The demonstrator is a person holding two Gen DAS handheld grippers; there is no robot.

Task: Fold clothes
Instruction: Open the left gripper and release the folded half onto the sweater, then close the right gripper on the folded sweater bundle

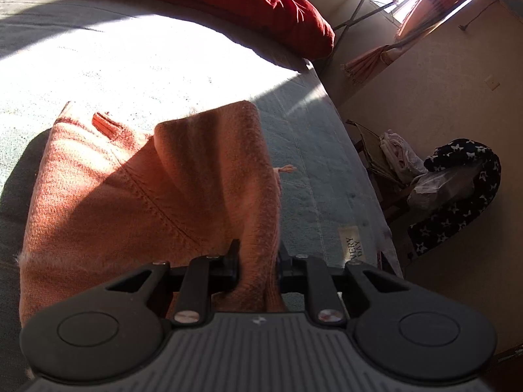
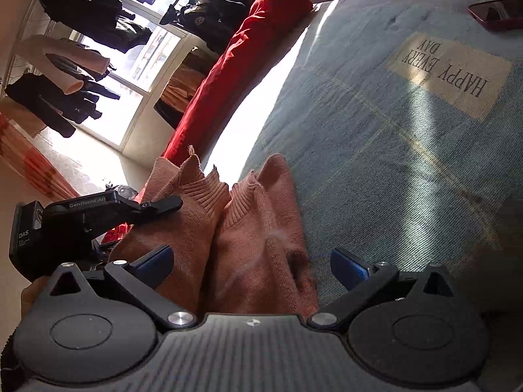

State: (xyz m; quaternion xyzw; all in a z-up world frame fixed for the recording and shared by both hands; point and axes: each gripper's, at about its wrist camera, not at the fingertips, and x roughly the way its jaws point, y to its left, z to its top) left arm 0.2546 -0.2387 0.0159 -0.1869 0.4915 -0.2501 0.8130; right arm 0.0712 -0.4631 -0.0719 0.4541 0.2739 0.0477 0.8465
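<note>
Left wrist view: the left tongs (image 1: pixel 258 261) are clamped on a raised fold of the salmon knit sweater (image 1: pixel 137 196), the cloth bunched thick between the two arms. Ahead of the tongs and off to their left the rest of the sweater lies on the bed (image 1: pixel 163 65), part in hard sunlight, part in shadow. A loose yarn end (image 1: pixel 287 169) sticks out just right of the lifted fold. The grip looks to be on a bundle of several layers rather than on a clean edge, so a pull could drag the lower layers along and spoil the fold, or the thick wad could slip free. The glare also hides where the far hem lies.

Right wrist view: the right tongs (image 2: pixel 251 266) stand wide apart, holding nothing; the sweater's ribbed cuffs (image 2: pixel 225 196) and body lie between and ahead of them. The left tongs (image 2: pixel 163 204) come in from the left, just ahead of the right tongs' left arm. With both so near, I judge a collision likely if the right tongs close or swing left. Closing here might also catch both sleeves together. A dark red phone (image 2: pixel 497 14) lies far ahead to the right, well apart, near the "HAPPY EVERY DAY" label (image 2: pixel 447 75).
</note>
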